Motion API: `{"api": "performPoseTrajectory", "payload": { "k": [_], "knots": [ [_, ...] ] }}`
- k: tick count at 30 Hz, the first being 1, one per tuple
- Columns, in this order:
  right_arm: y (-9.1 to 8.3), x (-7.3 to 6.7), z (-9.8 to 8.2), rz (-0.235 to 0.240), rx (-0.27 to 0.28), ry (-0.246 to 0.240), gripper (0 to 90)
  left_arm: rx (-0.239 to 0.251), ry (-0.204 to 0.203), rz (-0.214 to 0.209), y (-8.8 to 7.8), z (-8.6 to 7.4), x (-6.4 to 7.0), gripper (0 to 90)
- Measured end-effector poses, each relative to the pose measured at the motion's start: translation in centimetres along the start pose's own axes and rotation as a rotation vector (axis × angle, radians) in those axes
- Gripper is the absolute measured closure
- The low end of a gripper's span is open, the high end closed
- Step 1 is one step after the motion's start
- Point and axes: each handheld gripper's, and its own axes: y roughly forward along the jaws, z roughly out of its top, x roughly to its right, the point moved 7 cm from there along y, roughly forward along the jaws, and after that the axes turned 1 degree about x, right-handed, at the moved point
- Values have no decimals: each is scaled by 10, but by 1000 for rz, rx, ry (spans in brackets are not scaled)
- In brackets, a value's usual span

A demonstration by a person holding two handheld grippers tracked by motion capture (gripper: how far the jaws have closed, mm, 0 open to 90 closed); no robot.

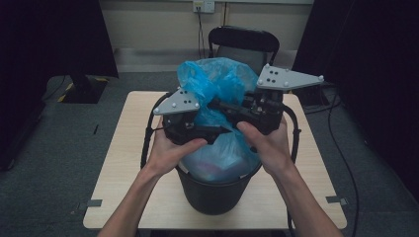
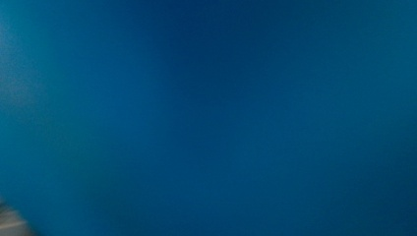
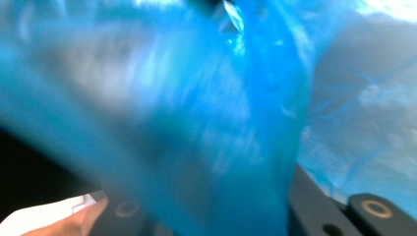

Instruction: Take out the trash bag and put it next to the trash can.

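Note:
A blue plastic bag (image 1: 217,81) lines a black bin (image 1: 212,192) on the table, and its gathered top rises above the rim. My left gripper (image 1: 225,130) reaches into the bag from the left, and its jaws taper to a thin point against the film. Higher up, my right gripper (image 1: 213,103) comes in from the right and pokes into the bunched top. Blurred blue bag film (image 2: 206,118) covers the left gripper view. In the right gripper view a twisted strand of bag (image 3: 265,123) runs up between the black jaws, whose tips are hidden.
The bin stands near the front edge of a light wooden table (image 1: 123,163), which has bare surface on both sides. A black chair (image 1: 242,42) stands behind the table. Cables trail from both grippers down the table's sides.

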Motion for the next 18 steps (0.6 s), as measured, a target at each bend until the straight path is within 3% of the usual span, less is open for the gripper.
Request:
{"api": "performPoseTrajectory", "payload": {
  "k": [2,4,6,9,13,16,18],
  "knots": [
    [-5,1,-1,-28,-9,0,613,12,-1,-7,-4,-1,-2,865],
    [-13,7,0,-79,-10,3,441,20,-15,5,-9,-1,-6,892],
    [-22,14,0,-116,0,0,337,33,-31,10,-14,0,-10,894],
    [-33,23,-7,-153,-10,-11,246,61,-42,5,-21,5,-13,895],
    [-32,28,-24,-116,-34,4,177,100,-44,19,-30,17,-15,895],
    [-22,29,-38,-84,-83,19,159,134,-50,-1,-33,28,-13,895],
    [-15,28,-42,-69,-79,19,158,142,-46,-6,-33,33,-10,895]
  ]
}}
